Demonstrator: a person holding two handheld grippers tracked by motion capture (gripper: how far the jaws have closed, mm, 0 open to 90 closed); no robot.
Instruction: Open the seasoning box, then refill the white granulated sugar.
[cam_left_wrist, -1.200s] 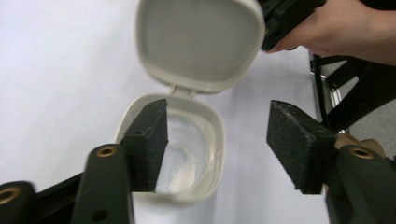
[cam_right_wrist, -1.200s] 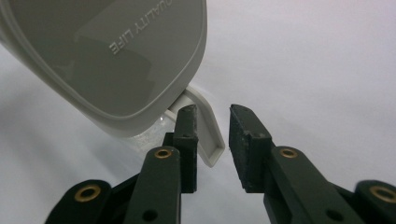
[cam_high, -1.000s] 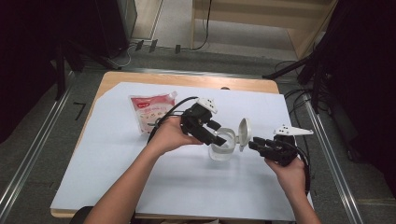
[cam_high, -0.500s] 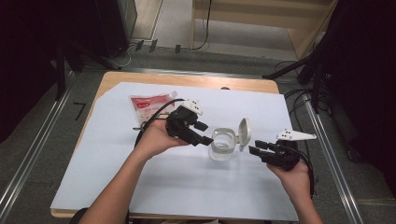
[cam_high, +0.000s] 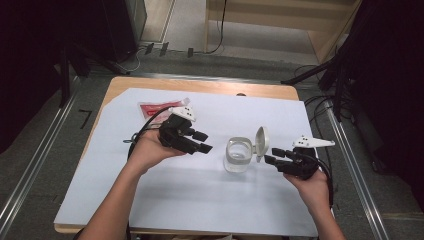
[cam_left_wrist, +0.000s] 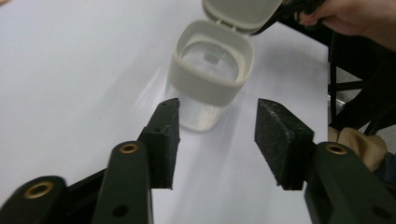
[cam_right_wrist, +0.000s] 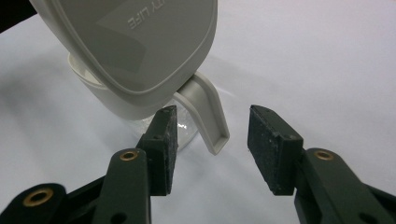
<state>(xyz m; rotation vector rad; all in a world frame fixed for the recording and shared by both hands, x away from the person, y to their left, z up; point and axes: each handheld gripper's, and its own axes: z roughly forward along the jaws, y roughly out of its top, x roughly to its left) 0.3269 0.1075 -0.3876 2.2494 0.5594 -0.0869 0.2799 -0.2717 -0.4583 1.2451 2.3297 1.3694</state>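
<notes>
- High view puts the small clear container (cam_high: 238, 156) near the middle of the white sheet (cam_high: 165, 200), standing upright, with its pale hinged lid (cam_high: 261, 143) flipped up on the side toward the person's right hand.
- Compared with a second ago, nothing grips the container any more: it stands free, between the two grippers and apart from both.
- Left gripper (cam_high: 200, 142) has backed off sideways from the container rim, where it hovered a second ago; its jaws have just been closing, they stand partly apart and nothing is between them. In the left gripper view the container (cam_left_wrist: 212, 70) sits just ahead of the empty pads (cam_left_wrist: 170, 135).
- Right gripper (cam_high: 276, 156) sits just beside the raised lid. Its jaws have just been opening, and the right gripper view shows the lid's tab (cam_right_wrist: 210, 116) in the gap, clear of both pads.
- My judgement: the lid-opening step looks finished, so the container is ready for filling.
- Farther off, a red-and-white pouch (cam_high: 159, 108) lies behind the left hand on the sheet, possibly the next thing to fetch.
</notes>
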